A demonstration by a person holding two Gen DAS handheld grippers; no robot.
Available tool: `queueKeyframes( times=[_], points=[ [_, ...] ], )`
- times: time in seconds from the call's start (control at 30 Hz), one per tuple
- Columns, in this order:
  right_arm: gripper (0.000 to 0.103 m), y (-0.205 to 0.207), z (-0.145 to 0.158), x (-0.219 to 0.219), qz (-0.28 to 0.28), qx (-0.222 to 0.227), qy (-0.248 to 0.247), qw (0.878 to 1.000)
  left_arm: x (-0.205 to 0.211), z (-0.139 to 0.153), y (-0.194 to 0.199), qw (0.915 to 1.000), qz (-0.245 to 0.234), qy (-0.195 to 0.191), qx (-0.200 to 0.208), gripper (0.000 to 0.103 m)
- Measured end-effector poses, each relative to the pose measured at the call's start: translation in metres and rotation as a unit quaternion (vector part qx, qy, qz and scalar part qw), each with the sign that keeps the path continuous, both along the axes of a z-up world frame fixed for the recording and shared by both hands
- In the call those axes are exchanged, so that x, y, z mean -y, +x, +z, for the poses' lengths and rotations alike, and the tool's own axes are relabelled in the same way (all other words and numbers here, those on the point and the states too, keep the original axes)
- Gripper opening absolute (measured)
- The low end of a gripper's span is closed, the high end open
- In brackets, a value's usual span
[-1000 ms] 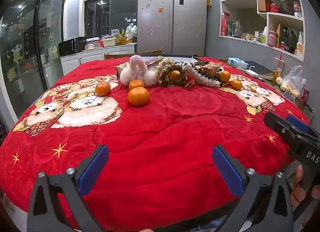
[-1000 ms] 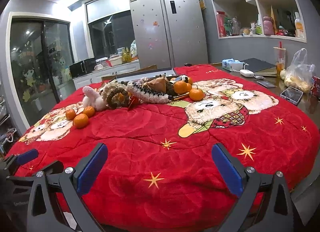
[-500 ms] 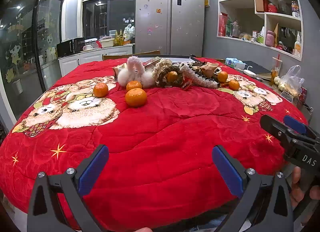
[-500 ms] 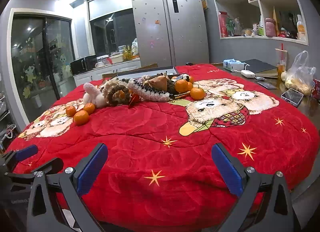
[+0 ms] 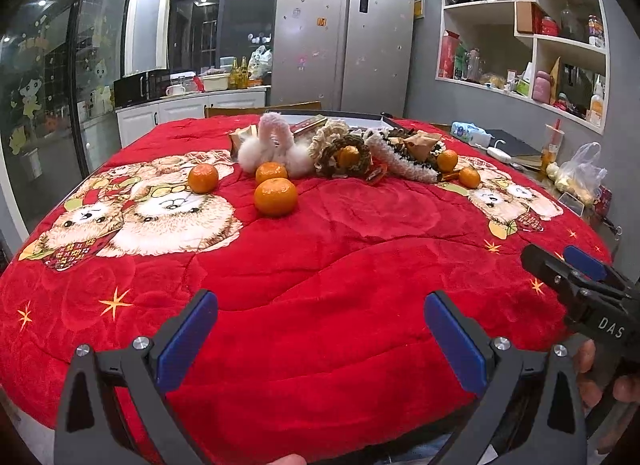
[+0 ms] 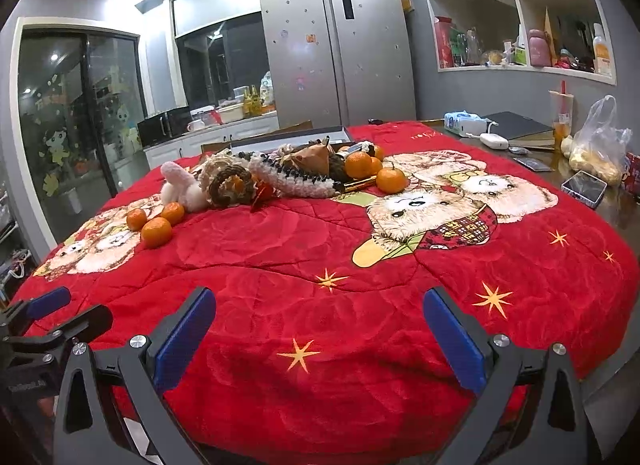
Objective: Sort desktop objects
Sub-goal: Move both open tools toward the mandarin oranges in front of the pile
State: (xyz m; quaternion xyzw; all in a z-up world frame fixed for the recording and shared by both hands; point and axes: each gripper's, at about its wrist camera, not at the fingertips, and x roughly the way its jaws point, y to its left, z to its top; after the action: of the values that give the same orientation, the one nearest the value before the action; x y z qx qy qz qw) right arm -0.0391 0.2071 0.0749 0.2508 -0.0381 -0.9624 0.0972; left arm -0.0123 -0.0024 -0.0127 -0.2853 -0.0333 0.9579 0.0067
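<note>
Desktop objects, in the left wrist view: heaped in a band at the far side of the red blanket. Nearest orange well forward of the heap, two more oranges behind and left of it, just before the pink earmuffs. Right of those, a brown braided ring with an orange nested inside, then a fluffy white-and-dark band and two further oranges at the right end. Left gripper low over the near edge of the blanket, blue pads spread wide, nothing between them. Right gripper visible at the right margin, level with it. Against half a second back: heap slightly larger and lower in frame, so a small advance toward it, nothing touched.

Right wrist view: same heap seen from the right, with an orange at its near right end and a cluster of three oranges at far left. Right gripper also wide apart and empty, over bare blanket near the front edge. Left gripper at the lower left. Scene barely shifted from the earlier frame.

Probable meaning for the task: sorting not yet begun, approach only starting, every item well out of reach.
</note>
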Motion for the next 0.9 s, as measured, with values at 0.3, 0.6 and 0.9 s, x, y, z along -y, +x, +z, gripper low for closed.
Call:
queueKeyframes(
  times=[0.3, 0.6, 0.9],
  points=[
    [0.103, -0.002, 0.012, -0.007, -0.011, -0.003, 0.012, 1.000, -0.001, 0.001, -0.022, 0.9998, -0.003, 0.005, 0.016, 0.103],
    [0.103, -0.023, 0.013, -0.021, -0.016, 0.024, 0.016, 0.999, -0.002, 0.003, -0.042, 0.9991, 0.001, 0.004, 0.042, 0.103],
    [0.103, -0.078, 0.022, -0.027, 0.023, 0.046, 0.021, 0.998, 0.002, 0.007, -0.078, 0.9966, 0.026, 0.012, 0.077, 0.103]
  ],
)
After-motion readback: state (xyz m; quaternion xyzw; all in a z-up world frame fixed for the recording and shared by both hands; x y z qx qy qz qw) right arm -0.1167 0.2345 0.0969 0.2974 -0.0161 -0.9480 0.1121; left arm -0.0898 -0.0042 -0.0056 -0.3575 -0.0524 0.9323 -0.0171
